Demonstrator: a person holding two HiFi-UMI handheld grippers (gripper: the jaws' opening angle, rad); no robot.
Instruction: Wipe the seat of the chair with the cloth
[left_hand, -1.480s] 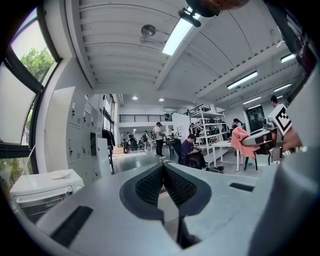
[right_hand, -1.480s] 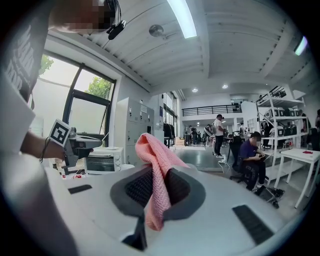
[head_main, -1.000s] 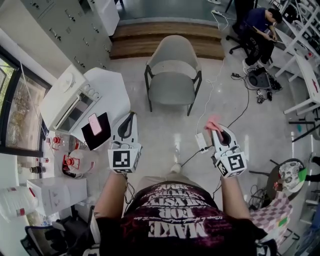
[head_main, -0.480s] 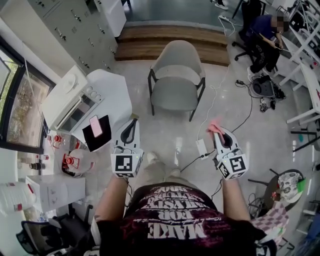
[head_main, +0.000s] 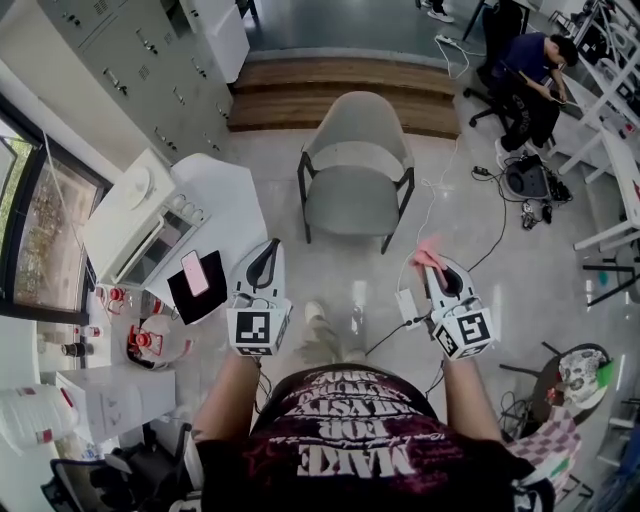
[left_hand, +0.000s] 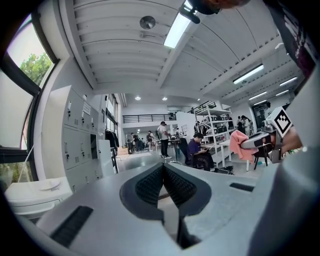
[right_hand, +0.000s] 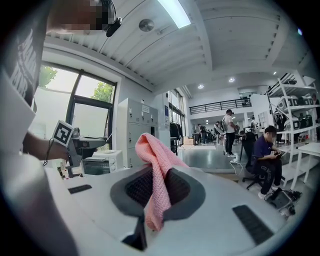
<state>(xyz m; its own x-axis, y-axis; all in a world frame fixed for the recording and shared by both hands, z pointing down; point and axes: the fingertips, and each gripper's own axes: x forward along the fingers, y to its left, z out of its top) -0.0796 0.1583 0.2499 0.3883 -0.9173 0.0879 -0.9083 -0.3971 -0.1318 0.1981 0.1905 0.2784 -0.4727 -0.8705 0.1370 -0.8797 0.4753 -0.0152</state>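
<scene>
**Step forward brings the chair (head_main: 357, 195) nearer**

Closer now than a second ago: the person has walked in, the chair sits lower in the head view, and a shoe (head_main: 315, 312) has come into sight between the two grippers.

The chair stands dead ahead at 12 o'clock, grey seat bare, well apart from both grippers. The cloth (head_main: 428, 252) is not on it. That pink cloth is clamped in the right gripper (head_main: 434, 264) out at 2 o'clock, and the right gripper view shows the cloth (right_hand: 157, 165) pinched between the dark pads, one fold standing above them and a tail hanging below. The left gripper (head_main: 268, 252) at 10 o'clock has its jaws pressed together with nothing between them.

Open floor (head_main: 340, 270) lies between the person and the seat. A white cable (head_main: 432, 205) trails down past the chair's right legs to a white adapter (head_main: 405, 300) just beside the right gripper. At 9 to 10 o'clock a white table (head_main: 225, 185) carries a toaster oven (head_main: 135, 215) and a pink phone (head_main: 195, 272). Grey lockers (head_main: 130, 60) line 11 o'clock, a wooden step (head_main: 340, 90) runs behind the chair, and a seated person (head_main: 530, 75) is at 1 o'clock.
</scene>
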